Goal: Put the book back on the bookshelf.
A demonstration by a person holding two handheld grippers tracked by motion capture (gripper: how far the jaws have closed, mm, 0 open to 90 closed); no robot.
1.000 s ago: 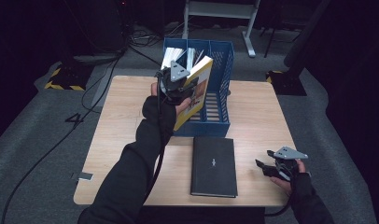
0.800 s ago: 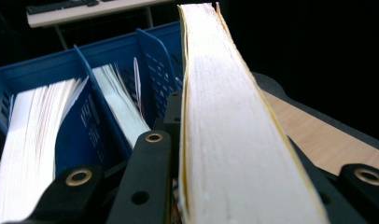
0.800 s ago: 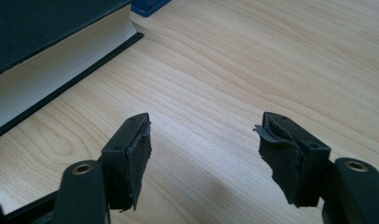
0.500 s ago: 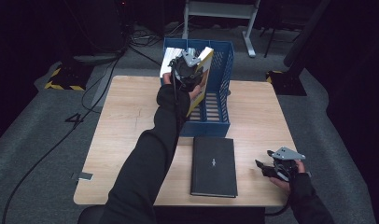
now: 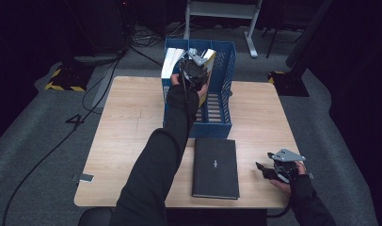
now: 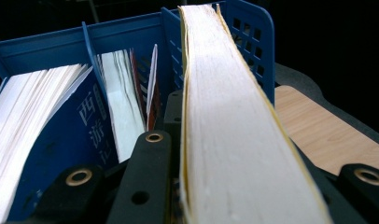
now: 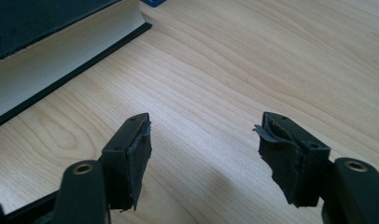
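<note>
My left gripper (image 5: 194, 70) is shut on a thick yellow-covered book (image 5: 209, 57), holding it on edge over the blue slotted rack (image 5: 225, 101) at the table's far side. In the left gripper view the book's page edge (image 6: 234, 130) runs up between the jaws of the left gripper (image 6: 257, 156), above the rack's right-hand slot (image 6: 253, 42). A black hardcover book (image 5: 216, 167) lies flat on the table near the front. My right gripper (image 5: 263, 170) rests low to its right, open with bare wood between the pads (image 7: 201, 154); the black book (image 7: 47, 56) lies ahead and to the left.
The rack holds other books: a blue-covered one (image 6: 89, 126) in the left slot and thinner ones (image 6: 124, 102) in the middle. A white page block (image 5: 172, 61) stands at the rack's left. The wooden table (image 5: 128, 122) has bare surface on the left side.
My left hand has carried the yellow book away from the person, further over the rack toward its back, and stood it more upright. The right gripper has stayed put.
</note>
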